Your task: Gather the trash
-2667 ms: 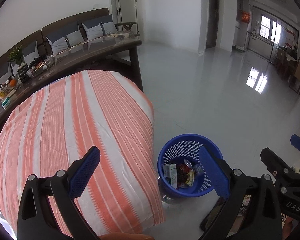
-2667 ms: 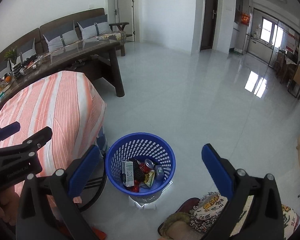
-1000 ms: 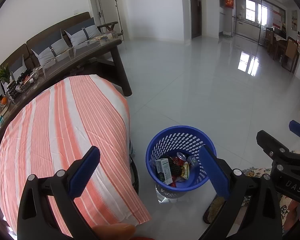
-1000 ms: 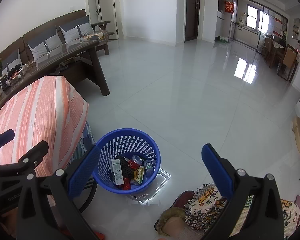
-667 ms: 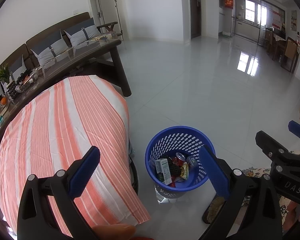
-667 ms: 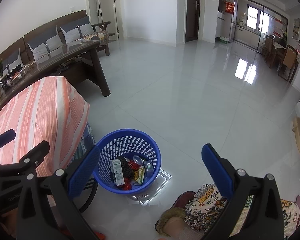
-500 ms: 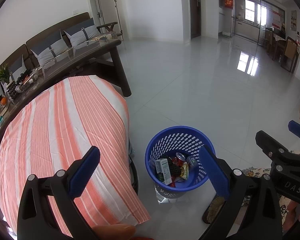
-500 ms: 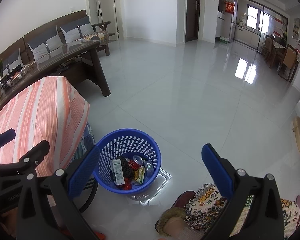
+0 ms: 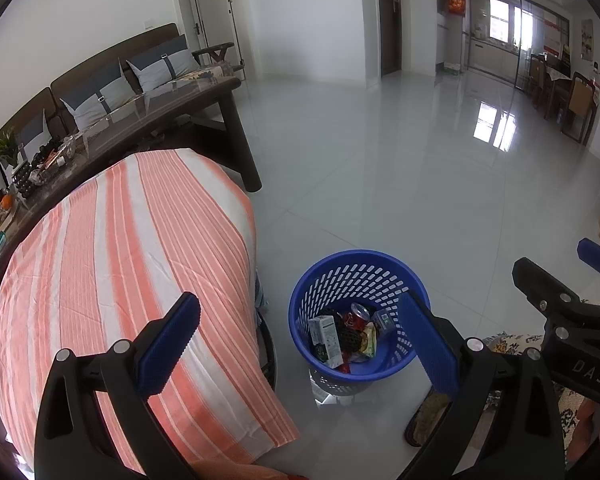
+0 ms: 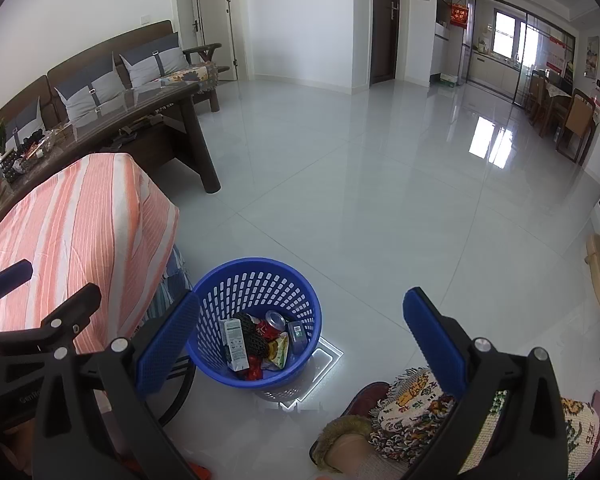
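A blue perforated trash basket (image 9: 332, 280) stands on the tiled floor beside the striped table; it also shows in the right wrist view (image 10: 260, 280). Inside it lie a white-green carton (image 10: 235, 338), a red can (image 10: 274, 322), a black mesh piece and wrappers. My left gripper (image 9: 300, 340) is open and empty, held above the table edge and the basket. My right gripper (image 10: 302, 336) is open and empty, above the basket. Each gripper shows at the edge of the other's view.
A table under an orange-and-white striped cloth (image 9: 120, 248) stands left of the basket. Behind it are a dark wooden coffee table (image 9: 172, 112) with small items and a sofa (image 10: 100, 68). The person's slippered feet (image 10: 380, 428) are right of the basket. Open tiled floor stretches beyond.
Since 2.7 s ago both grippers have risen and pulled back, so the basket looks smaller. In the last second almost nothing has moved. Both grippers stay open.
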Demonstrator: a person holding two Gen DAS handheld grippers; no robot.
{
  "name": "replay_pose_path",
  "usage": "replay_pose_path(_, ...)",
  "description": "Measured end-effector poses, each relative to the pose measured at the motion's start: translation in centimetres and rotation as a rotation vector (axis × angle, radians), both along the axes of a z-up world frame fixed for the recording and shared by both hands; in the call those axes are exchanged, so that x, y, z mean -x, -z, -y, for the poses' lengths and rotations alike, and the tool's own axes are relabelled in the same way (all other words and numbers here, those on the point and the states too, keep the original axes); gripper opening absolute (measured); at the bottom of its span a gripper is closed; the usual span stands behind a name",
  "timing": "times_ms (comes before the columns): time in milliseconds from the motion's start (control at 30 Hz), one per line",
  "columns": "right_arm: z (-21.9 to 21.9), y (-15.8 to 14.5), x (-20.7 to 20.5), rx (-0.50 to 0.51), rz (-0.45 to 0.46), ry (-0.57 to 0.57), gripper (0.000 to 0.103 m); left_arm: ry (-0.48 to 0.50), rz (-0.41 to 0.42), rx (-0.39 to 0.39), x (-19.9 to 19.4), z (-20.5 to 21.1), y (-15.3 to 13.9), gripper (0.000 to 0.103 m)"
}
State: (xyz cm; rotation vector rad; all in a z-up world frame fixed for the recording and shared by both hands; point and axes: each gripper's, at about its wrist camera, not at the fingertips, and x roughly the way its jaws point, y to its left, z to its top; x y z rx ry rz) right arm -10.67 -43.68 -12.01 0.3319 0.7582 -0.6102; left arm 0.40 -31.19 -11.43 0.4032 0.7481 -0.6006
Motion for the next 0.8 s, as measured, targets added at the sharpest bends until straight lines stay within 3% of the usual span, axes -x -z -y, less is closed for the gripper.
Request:
replay_pose_path(533, 0.21, 0.14, 0.38, -0.001, 0.002, 0.012, 0.098, 0.020, 0.008, 0.026, 0.30, -0.15, 0.02, 0.098)
replay_pose_path(633, 0.26, 0.21, 0.61, 0.003, -0.001, 0.017, 0.098, 0.016, -0.039, 0.028, -0.32, -0.24, 0.23, 0.098)
replay_pose_path(800, 0.60, 0.33, 0.83, 0.000, -0.002, 0.026, 0.098, 0.020, -0.038, 0.010, -0.30, 0.04, 0.48, 0.098)
